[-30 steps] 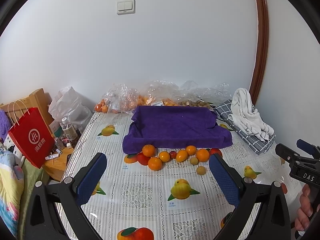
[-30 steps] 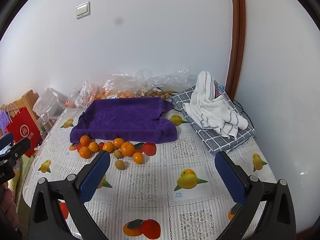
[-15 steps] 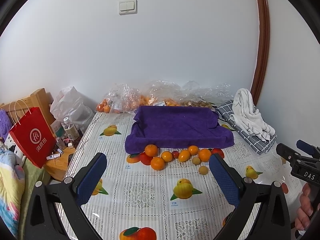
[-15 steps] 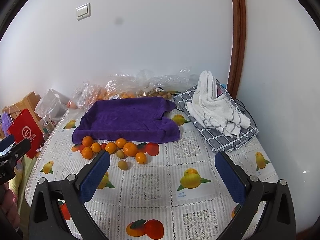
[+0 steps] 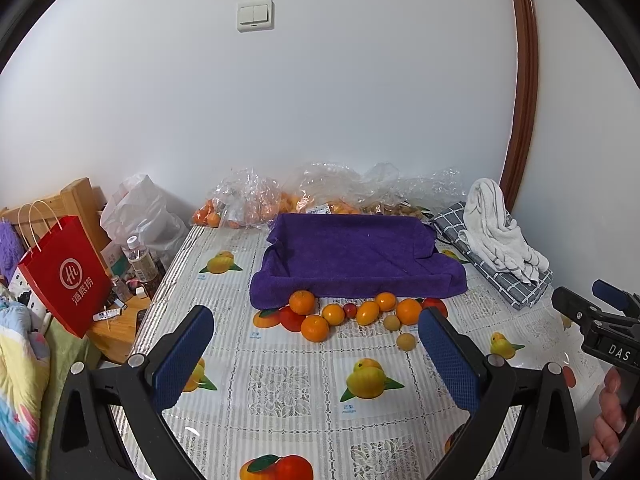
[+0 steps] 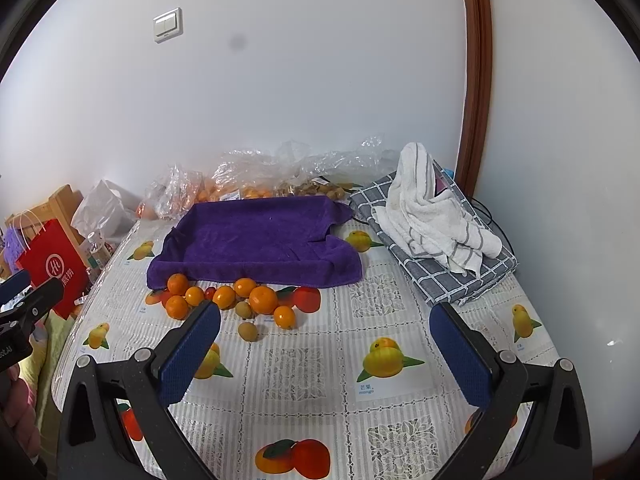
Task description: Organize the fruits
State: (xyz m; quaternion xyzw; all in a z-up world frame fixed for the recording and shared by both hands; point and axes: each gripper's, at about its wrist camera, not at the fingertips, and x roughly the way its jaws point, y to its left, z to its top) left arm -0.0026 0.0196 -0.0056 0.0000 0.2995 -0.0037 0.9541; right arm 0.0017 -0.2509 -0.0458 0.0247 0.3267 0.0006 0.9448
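The setting is a room in a home. A table under a plastic fruit-print tablecloth (image 5: 280, 384) stands against a plain white wall with a white double light switch (image 5: 255, 15). A red paper shopping bag (image 5: 66, 276), crumpled clear plastic bags (image 5: 248, 196) and a patterned bed quilt (image 5: 18, 376) surround the table.

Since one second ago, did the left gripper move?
Yes. The left gripper has drawn back slightly from the wall: the purple towel and light switch now sit lower and a little to the right.
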